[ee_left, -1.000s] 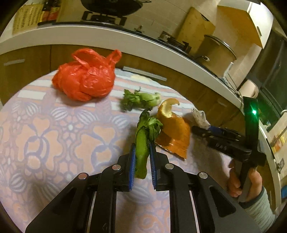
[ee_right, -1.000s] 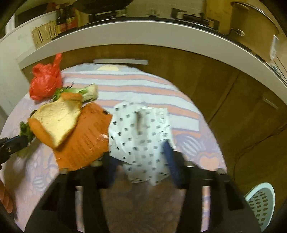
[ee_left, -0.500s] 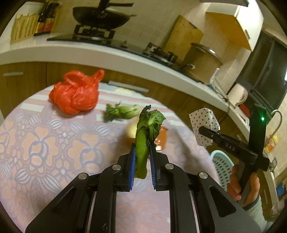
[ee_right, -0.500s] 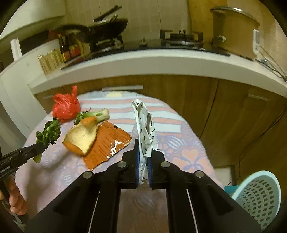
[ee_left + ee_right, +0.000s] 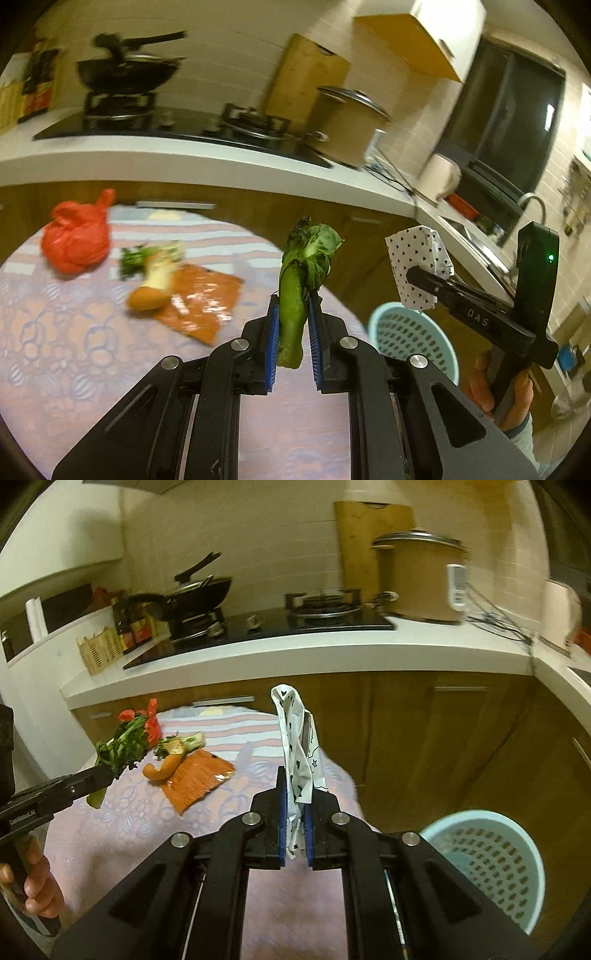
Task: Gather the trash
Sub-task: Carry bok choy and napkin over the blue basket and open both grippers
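My left gripper (image 5: 292, 314) is shut on a green vegetable stalk (image 5: 295, 295), held in the air above the round table's right edge. My right gripper (image 5: 295, 794) is shut on a white spotted paper wrapper (image 5: 297, 746), also lifted clear of the table. A light blue perforated bin (image 5: 487, 864) stands on the floor to the right of the table; it also shows in the left wrist view (image 5: 413, 343). On the table lie a red plastic bag (image 5: 77, 236), a second vegetable scrap (image 5: 147, 254), an orange peel (image 5: 147, 295) and an orange packet (image 5: 203, 302).
The table (image 5: 74, 350) has a floral cloth. Wooden cabinets (image 5: 424, 738) and a white counter (image 5: 295, 657) with hob, wok and pot run behind it. The right gripper shows in the left wrist view (image 5: 421, 275), the left in the right wrist view (image 5: 107, 771).
Both grippers rose off the table with their loads and swung right, towards the blue bin. The right gripper closed on the wrapper, which lay flat a second ago.
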